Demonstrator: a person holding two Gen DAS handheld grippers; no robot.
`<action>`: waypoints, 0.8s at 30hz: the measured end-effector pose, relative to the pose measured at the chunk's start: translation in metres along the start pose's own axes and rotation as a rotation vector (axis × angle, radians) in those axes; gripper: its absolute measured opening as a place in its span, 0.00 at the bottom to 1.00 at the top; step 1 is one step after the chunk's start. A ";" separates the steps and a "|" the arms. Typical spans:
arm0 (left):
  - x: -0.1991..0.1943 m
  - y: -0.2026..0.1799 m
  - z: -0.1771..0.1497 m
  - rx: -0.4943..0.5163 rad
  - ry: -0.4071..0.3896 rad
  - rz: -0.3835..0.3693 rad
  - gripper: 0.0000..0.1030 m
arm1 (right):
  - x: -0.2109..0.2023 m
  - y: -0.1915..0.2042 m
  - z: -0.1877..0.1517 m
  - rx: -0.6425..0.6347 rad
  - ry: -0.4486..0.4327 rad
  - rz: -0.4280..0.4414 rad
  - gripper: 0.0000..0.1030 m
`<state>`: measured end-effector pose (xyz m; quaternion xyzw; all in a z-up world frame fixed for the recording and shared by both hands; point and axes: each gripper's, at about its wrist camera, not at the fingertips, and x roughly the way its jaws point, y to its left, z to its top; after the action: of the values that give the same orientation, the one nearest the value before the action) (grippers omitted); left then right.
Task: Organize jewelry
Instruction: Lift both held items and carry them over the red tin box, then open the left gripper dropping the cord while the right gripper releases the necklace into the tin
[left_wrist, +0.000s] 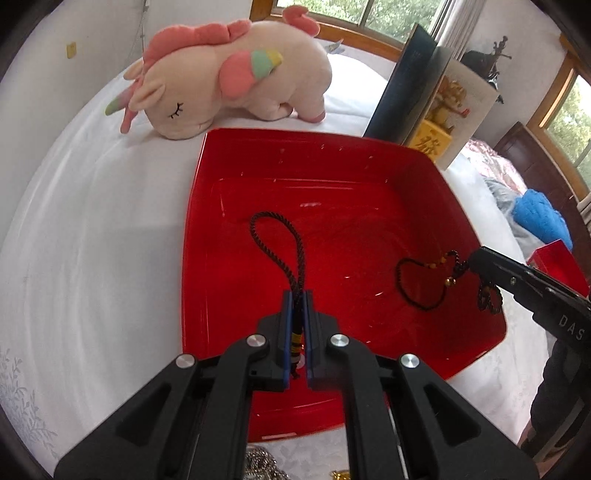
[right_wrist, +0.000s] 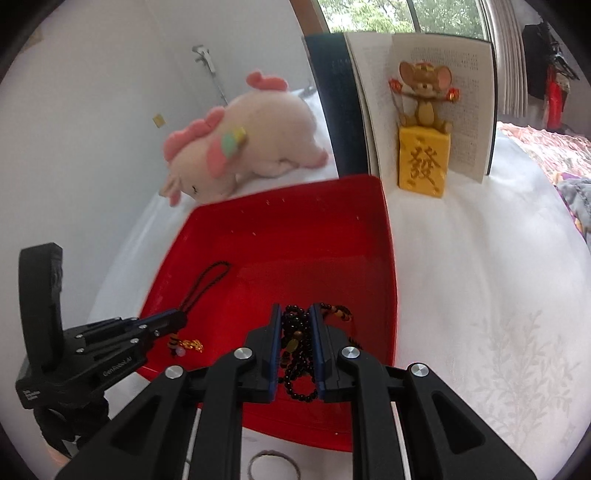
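Observation:
A red tray (left_wrist: 369, 155) (right_wrist: 280, 199) lies on the white bed. My left gripper (left_wrist: 298, 295) (right_wrist: 181, 317) is shut on a dark braided cord charm (left_wrist: 291, 243) (right_wrist: 207, 280). The charm's loop hangs out over the tray floor, and its gold pendant (right_wrist: 192, 345) dangles below the jaws. My right gripper (right_wrist: 294, 308) (left_wrist: 471, 260) is shut on a black bead bracelet (right_wrist: 295, 354) (left_wrist: 421, 284) with orange beads. Its strands hang over the tray's right side.
A pink plush unicorn (left_wrist: 229, 77) (right_wrist: 243, 147) lies behind the tray. An open book (right_wrist: 424, 99) stands behind a gold mouse figurine (right_wrist: 424, 147). More jewelry (left_wrist: 262, 461) and a thin ring (right_wrist: 273, 465) lie on the bed in front of the tray. A blue cloth (left_wrist: 539, 218) is at right.

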<state>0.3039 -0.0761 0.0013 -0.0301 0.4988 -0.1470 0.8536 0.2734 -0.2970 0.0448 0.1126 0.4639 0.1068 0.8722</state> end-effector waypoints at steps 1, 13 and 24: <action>0.003 0.001 0.000 -0.002 0.006 0.004 0.04 | 0.003 0.000 -0.001 -0.001 0.008 -0.004 0.14; 0.006 0.000 -0.003 0.021 0.015 0.023 0.08 | 0.015 0.001 -0.005 -0.012 0.057 -0.023 0.18; -0.008 -0.004 -0.005 0.040 -0.027 0.061 0.43 | 0.008 0.002 -0.006 -0.004 0.051 -0.018 0.19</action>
<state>0.2945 -0.0775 0.0063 -0.0001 0.4851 -0.1304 0.8647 0.2725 -0.2923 0.0356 0.1041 0.4867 0.1025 0.8613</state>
